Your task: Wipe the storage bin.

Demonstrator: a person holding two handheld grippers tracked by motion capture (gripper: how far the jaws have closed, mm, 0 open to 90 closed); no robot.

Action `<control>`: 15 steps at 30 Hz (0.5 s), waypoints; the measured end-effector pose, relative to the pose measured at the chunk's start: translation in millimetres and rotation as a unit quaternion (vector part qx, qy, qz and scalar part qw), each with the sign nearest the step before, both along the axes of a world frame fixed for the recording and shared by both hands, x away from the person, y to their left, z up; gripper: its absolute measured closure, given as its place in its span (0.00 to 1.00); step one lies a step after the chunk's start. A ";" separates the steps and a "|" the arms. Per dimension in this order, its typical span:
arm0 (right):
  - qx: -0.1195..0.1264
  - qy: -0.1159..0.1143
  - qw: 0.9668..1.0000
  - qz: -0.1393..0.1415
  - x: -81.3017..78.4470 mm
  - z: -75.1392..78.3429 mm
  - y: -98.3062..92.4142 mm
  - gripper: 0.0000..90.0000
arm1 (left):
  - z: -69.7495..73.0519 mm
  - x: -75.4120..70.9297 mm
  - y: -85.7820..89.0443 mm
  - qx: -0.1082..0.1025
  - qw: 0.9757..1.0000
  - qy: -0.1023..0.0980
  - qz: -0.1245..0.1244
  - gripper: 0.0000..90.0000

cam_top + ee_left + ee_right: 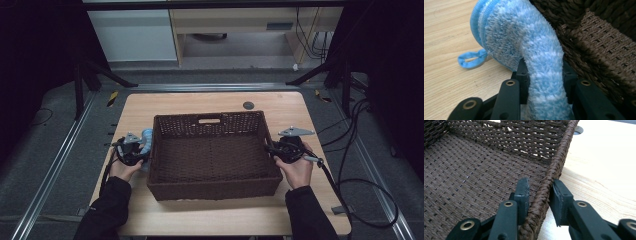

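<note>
Fluffy blue-and-white microfibre cloth (534, 57) pinched between left gripper (545, 75) jaws, flopping sideways above them, just beside dark brown woven wicker basket (215, 192) on pale wooden desk (200, 215). Soft, light, likely best gripped mid-fold. Right gripper (540, 195) jaws clamped across basket rim, right hand (296, 170) held low.

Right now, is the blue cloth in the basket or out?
Out. The blue cloth hangs in the left gripper beside the basket's outer wall, over the table; the basket floor is bare.
</note>
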State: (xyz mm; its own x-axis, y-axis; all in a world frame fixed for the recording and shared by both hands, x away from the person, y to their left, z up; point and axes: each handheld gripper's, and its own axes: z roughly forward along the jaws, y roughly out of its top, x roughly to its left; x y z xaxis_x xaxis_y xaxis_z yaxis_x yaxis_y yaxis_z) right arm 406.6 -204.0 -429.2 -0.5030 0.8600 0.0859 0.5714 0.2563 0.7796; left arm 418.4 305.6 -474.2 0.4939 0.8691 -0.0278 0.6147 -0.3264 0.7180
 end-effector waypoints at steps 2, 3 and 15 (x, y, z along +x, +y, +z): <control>0.000 0.000 1.000 0.000 0.0 -0.1 0.0 0.77 | 5.2 0.1 1.2 -0.006 1.000 -0.005 0.000 0.75; 0.000 -0.001 1.000 0.000 0.1 -0.1 -0.1 0.77 | 10.3 -0.3 2.5 -0.011 1.000 -0.012 0.000 0.75; 0.002 -0.001 1.000 -0.001 0.5 -0.4 -0.3 0.77 | 40.3 -13.9 3.5 -0.023 0.998 -0.058 -0.009 0.75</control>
